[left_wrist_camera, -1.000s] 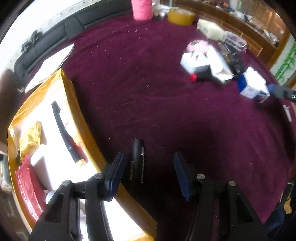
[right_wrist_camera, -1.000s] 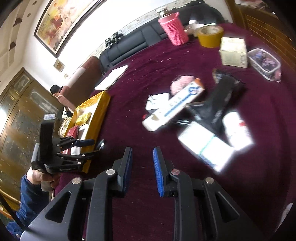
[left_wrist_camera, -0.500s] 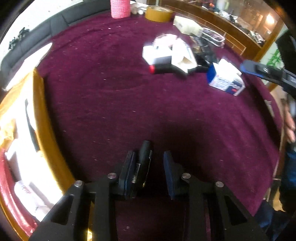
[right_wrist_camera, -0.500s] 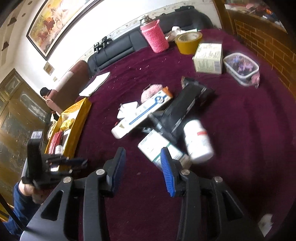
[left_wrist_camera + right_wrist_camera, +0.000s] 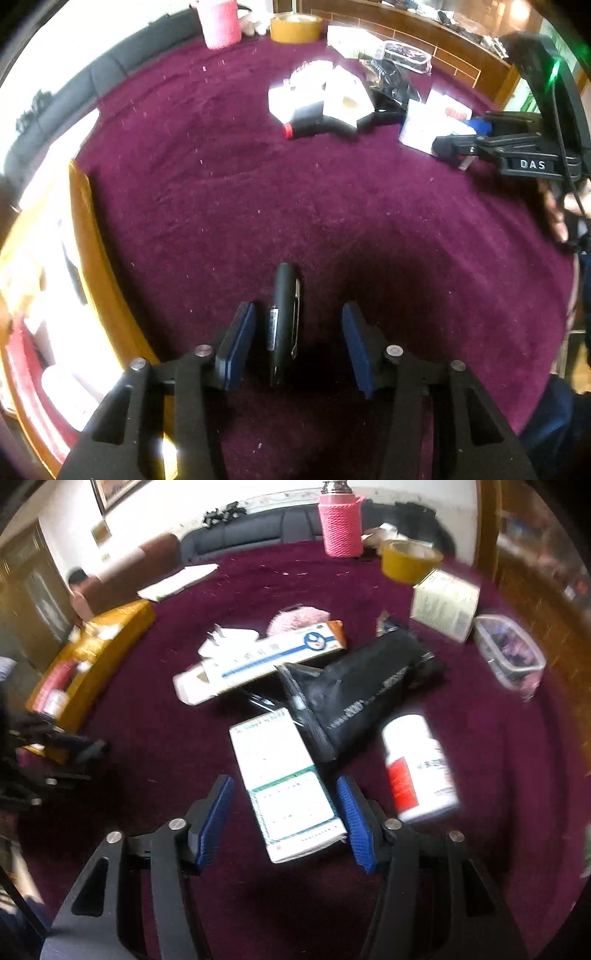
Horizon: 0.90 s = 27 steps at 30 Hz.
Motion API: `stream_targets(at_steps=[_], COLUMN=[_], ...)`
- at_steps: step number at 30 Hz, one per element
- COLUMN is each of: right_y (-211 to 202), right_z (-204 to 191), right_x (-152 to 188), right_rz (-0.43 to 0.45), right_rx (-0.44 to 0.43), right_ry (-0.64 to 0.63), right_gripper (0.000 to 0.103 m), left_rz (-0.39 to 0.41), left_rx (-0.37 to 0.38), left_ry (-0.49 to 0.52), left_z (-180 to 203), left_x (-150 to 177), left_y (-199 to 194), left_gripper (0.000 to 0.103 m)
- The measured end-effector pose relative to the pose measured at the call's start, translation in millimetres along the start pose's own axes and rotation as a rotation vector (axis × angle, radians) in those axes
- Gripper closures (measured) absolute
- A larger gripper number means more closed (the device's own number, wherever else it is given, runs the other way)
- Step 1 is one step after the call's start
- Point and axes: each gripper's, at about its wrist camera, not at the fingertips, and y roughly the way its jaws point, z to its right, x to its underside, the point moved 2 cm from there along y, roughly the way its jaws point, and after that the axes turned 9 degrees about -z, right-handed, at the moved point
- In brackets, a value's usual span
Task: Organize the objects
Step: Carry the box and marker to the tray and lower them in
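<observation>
Left gripper (image 5: 297,341) opens around a black pen (image 5: 283,321) on the bench (image 5: 295,206); right gripper (image 5: 282,821) closes astride a white box (image 5: 288,782), likely needing a squeeze next.

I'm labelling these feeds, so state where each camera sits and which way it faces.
Left wrist: on the left tool, aimed steeply down at a black pen between its opening jaws, untouched.
Right wrist: on the right tool, angled down over a white box, jaws closing.
Shared: pink flask, tape roll, yellow tray.

Maroon-carpeted table (image 5: 332,206) with pen (image 5: 283,317), boxes (image 5: 286,779)
</observation>
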Motion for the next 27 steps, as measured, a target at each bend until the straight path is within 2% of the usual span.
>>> stream_targets(at_steps=[1,2,4,9,17,27], right_y=[1.1,0.8,-4.1,-18.6,-24.5,-32.6], right_z=[-0.3,-0.9,-3.4,-12.1,-35.7,-63.7], right_x=[0.8,2.1,5.5,14.9,14.7,9.3], right_rz=[-0.005,-0.003,0.013,0.048,0.068,0.081], right_rx=[0.004,0.004,0.010,-0.046,-0.141,-0.175], right_ry=[0.001,0.013,0.025,0.058,0.072,0.048], right_gripper=[0.070,0.071,0.071,0.071,0.071,0.071], left_rz=[0.018,0.039,0.072,0.143,0.204,0.262], left_rx=[-0.009,-0.008,-0.018,-0.089,-0.148,-0.169], left_ry=[-0.019,-0.037,-0.054,-0.109,-0.112,-0.135], left_z=[0.2,2.2,6.8,16.9,23.2,19.0], left_x=[2.5,5.2,8.7,14.4,8.0,16.2], left_y=[-1.5,-2.6,-5.2,-8.1,-9.7,-27.6], left_gripper=[0.062,0.068,0.090,0.090,0.090,0.090])
